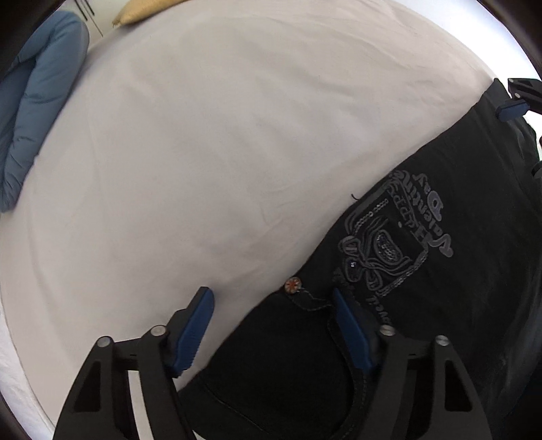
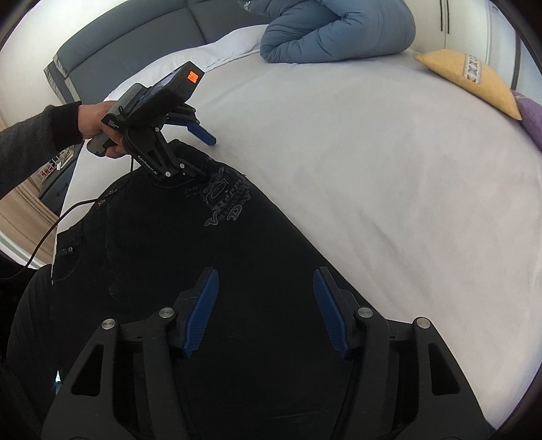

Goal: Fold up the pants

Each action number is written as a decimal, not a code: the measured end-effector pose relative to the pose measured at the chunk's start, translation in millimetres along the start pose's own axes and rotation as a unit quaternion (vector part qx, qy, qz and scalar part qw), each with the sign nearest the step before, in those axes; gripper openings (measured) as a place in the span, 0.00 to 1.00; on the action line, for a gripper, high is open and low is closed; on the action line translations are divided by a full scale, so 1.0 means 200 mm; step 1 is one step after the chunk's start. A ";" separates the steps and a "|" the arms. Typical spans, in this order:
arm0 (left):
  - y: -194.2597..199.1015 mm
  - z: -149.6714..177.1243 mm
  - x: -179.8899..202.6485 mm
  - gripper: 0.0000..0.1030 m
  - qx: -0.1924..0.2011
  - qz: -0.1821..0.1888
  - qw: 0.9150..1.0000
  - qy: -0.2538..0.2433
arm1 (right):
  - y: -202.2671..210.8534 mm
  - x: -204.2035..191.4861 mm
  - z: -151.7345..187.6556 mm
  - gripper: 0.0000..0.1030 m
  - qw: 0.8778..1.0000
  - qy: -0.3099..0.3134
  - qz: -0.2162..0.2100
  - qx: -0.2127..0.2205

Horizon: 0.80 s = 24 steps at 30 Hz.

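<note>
Black pants (image 1: 423, 304) with a grey embroidered emblem (image 1: 389, 237) and a red-white button (image 1: 292, 283) lie on the white bed sheet (image 1: 203, 152). My left gripper (image 1: 271, 304) is open over the waistband edge, one finger above the sheet, the other above the pants. In the right wrist view the pants (image 2: 169, 254) spread below my right gripper (image 2: 266, 287), which is open above the dark fabric. The left gripper (image 2: 200, 149) shows there at the pants' far end, held by a hand. The right gripper's blue fingertip (image 1: 511, 110) shows at the left wrist view's right edge.
A blue duvet (image 2: 338, 30) is bunched at the head of the bed. A yellow pillow (image 2: 474, 78) and a purple cushion (image 2: 532, 118) lie at the right edge. A grey headboard (image 2: 135, 37) stands at the back left. A cable (image 2: 50, 230) hangs from the left gripper.
</note>
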<state>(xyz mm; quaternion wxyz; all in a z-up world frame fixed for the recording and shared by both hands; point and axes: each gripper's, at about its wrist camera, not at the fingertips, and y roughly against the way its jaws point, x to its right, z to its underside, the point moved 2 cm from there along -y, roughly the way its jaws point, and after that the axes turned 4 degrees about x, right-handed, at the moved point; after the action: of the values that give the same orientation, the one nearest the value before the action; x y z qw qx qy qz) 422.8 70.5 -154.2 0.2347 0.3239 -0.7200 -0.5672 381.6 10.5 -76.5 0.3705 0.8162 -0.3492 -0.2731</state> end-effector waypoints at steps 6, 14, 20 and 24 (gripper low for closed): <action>0.09 0.00 0.15 0.11 0.017 -0.017 0.999 -0.033 | -0.10 -0.02 -0.10 0.48 1.000 0.018 0.003 -0.018; 0.42 0.14 0.22 0.08 0.109 -0.034 0.992 -0.049 | -0.25 -0.09 -0.25 0.48 0.997 0.055 0.000 -0.047; 0.46 0.19 0.22 0.05 0.130 -0.036 0.989 -0.060 | -0.36 -0.07 -0.28 0.48 0.994 0.072 0.006 -0.087; 0.44 0.23 0.22 0.05 0.135 -0.038 0.988 -0.063 | -0.40 -0.05 -0.28 0.20 0.991 0.069 0.010 -0.111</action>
<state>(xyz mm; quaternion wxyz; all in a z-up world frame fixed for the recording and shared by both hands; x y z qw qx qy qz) 342.3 82.4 -82.5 0.1210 0.3437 -0.7903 -0.4926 443.5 80.2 -105.4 0.4848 0.7835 -0.2984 -0.2491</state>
